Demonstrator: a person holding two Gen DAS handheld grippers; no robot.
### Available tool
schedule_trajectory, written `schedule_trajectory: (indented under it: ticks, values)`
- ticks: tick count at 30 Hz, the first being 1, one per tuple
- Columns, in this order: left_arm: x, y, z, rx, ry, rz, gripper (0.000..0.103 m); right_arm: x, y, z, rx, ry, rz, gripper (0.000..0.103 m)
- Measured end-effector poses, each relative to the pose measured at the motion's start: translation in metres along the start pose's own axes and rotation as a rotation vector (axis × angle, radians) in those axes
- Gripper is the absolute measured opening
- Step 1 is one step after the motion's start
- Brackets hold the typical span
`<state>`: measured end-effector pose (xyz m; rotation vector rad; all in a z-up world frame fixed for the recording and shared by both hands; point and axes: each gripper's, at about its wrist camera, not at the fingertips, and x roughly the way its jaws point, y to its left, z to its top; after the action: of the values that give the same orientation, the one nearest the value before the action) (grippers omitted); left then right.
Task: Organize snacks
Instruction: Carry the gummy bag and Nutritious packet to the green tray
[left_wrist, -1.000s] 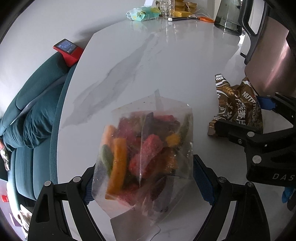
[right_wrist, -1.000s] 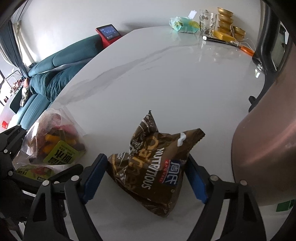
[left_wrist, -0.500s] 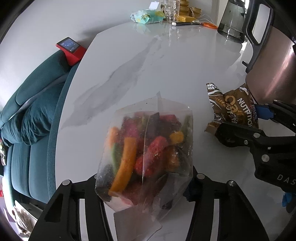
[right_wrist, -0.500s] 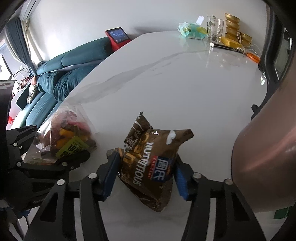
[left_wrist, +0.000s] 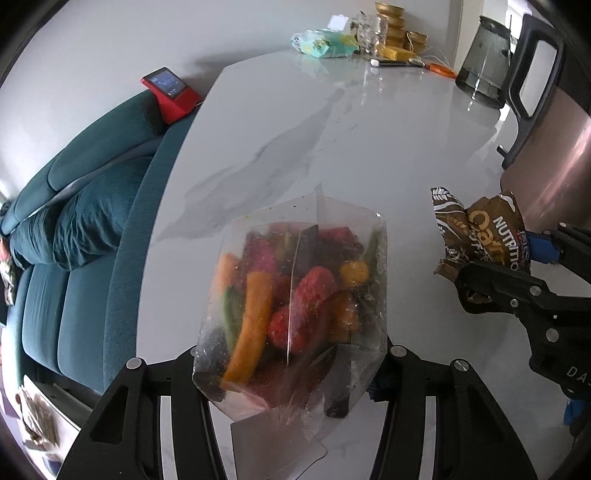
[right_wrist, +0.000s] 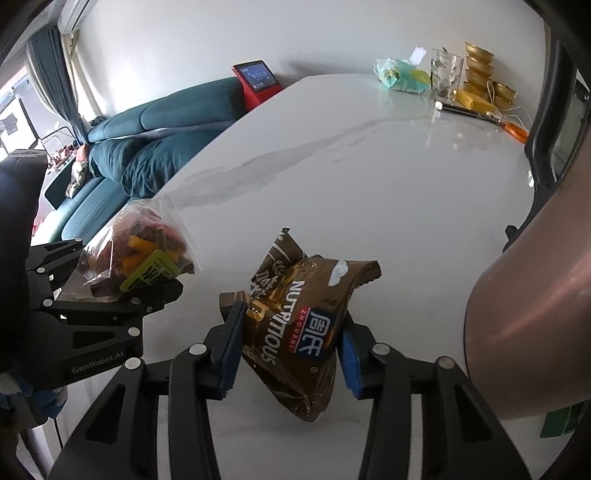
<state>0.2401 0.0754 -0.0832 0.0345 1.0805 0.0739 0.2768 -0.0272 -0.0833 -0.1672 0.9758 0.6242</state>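
1. Left wrist view: the left gripper (left_wrist: 291, 354) has closed its jaws on a clear bag (left_wrist: 295, 295) full of bright dried snacks. The pads squeeze the bag's low sides. The bag stands up near the front of the white marble table (left_wrist: 332, 147). To the right, the right gripper (left_wrist: 517, 266) pinches a brown oat bag (left_wrist: 480, 229). A teal sofa (left_wrist: 81, 229) is on the left.

2. Right wrist view: the right gripper's jaws have just been closing. Its blue pads (right_wrist: 231, 350) press both sides of the brown oat bag, near the front of the table. The left gripper with the clear bag is at the left. A coppery pot (right_wrist: 535, 332) stands close on the right.
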Motion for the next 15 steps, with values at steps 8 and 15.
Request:
schedule_trajectory:
  ticks: [8, 15]
  values:
    - [-0.022, 0.011, -0.013, -0.033, -0.02, -0.01, 0.047, -0.034, 0.02, -0.009, -0.074, -0.021, 0.017, 0.033]
    - [-0.047, 0.007, -0.034, -0.03, -0.019, -0.023, 0.047, -0.07, 0.034, -0.035, -0.137, -0.008, 0.043, 0.033]
